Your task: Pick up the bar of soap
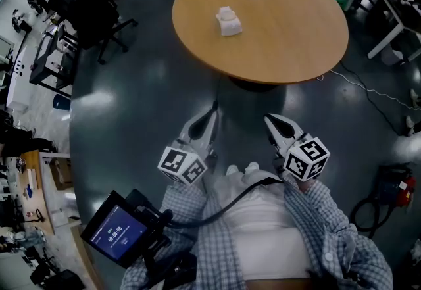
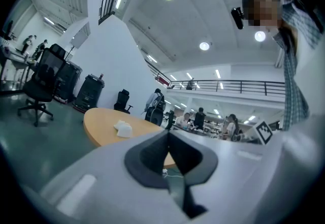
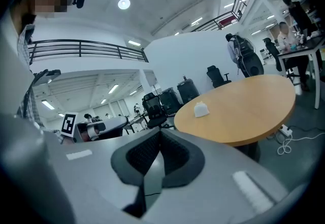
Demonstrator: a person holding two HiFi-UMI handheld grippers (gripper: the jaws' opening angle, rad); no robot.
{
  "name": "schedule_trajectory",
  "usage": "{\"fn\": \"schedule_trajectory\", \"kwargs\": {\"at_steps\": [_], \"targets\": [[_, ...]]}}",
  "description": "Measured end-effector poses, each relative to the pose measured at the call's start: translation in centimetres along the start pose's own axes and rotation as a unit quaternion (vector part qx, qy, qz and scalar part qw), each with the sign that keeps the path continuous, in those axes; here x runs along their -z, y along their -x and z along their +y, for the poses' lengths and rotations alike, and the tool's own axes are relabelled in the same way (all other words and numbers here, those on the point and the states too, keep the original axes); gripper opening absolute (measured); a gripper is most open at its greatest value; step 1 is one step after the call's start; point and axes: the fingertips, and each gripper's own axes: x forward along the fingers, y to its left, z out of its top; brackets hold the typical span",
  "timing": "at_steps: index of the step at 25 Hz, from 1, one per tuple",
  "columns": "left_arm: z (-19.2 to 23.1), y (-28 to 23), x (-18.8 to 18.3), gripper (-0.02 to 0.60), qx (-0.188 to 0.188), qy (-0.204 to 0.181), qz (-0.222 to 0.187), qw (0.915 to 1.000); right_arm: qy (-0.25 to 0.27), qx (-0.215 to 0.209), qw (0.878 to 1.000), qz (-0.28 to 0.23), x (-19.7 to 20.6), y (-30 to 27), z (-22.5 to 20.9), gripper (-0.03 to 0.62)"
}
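Observation:
A white bar of soap (image 1: 228, 21) lies on the round wooden table (image 1: 289, 45), left of its middle. It also shows as a small white lump in the left gripper view (image 2: 123, 128) and in the right gripper view (image 3: 201, 109). My left gripper (image 1: 214, 110) and right gripper (image 1: 269, 120) hang side by side in front of the person's body, short of the table's near edge and well apart from the soap. Both have their jaws shut with nothing between them. Each carries its marker cube.
Black office chairs (image 1: 92, 12) stand left of the table on the grey floor. A white desk (image 1: 388, 6) is at the far right, and a cable (image 1: 368, 88) trails on the floor there. A tablet (image 1: 118, 233) hangs at the person's left side.

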Motion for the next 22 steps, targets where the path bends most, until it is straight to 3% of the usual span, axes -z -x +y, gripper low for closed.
{"fn": "schedule_trajectory", "kwargs": {"at_steps": [3,9,22], "targets": [[-0.5,-0.9,0.0,-0.003,0.002,-0.001,-0.011,0.9999,-0.003,0.0,1.0,-0.001,-0.4,0.8,-0.9,0.003],[-2.1,-1.9,0.7,-0.003,-0.005,-0.037,0.005,0.9993,-0.007,0.001,1.0,-0.005,-0.8,2.8,-3.2,0.003],[-1.4,-5.7,0.6,-0.003,-0.016,-0.037,0.017,0.9991,-0.012,0.004,1.0,-0.011,-2.5,1.9,-6.7,0.003]]}}
